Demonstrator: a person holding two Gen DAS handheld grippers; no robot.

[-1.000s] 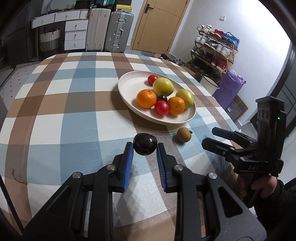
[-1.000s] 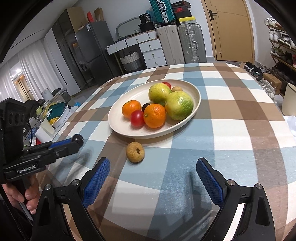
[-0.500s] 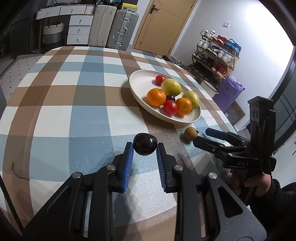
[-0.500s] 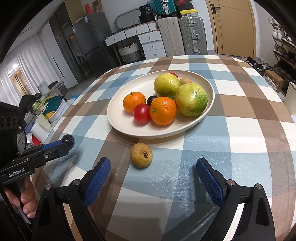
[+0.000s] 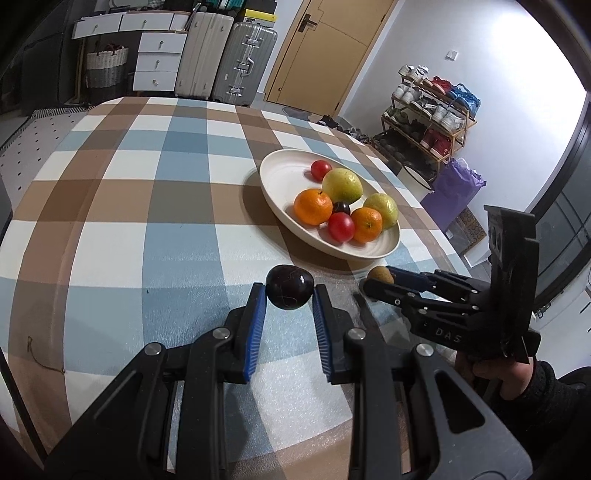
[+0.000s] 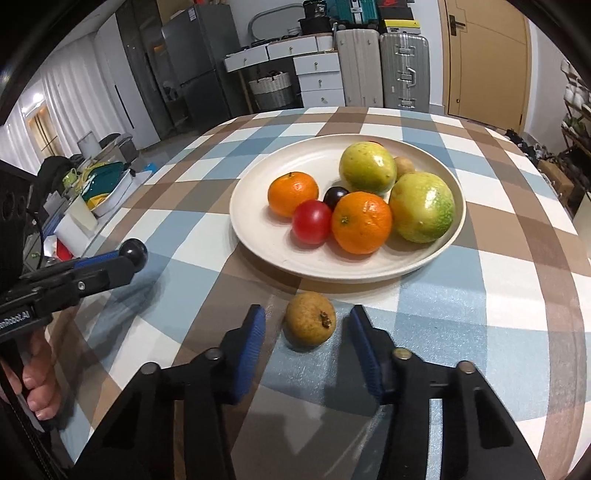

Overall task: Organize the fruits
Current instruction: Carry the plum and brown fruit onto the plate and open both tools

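1. Left wrist view: left claw (image 5: pixel 290 306) clamps a dark plum (image 5: pixel 290 291), held above the checked bench (image 5: pixel 110 206).
2. Right wrist view: right claw (image 6: pixel 308 328) closing around a brown longan (image 6: pixel 310 319); gaps remain beside both pads.
3. Longan sits just before the white plate (image 6: pixel 258 236) of fruit.
4. Only the right view shows a small tan fruit (image 6: pixel 404 166) behind the guavas.

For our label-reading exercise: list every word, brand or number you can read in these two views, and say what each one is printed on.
"DAS": on the body of the right gripper, left wrist view.
"nRobot.AI", start cut off: on the body of the left gripper, right wrist view.
Yellow label on the box above the suitcases: too small to read.
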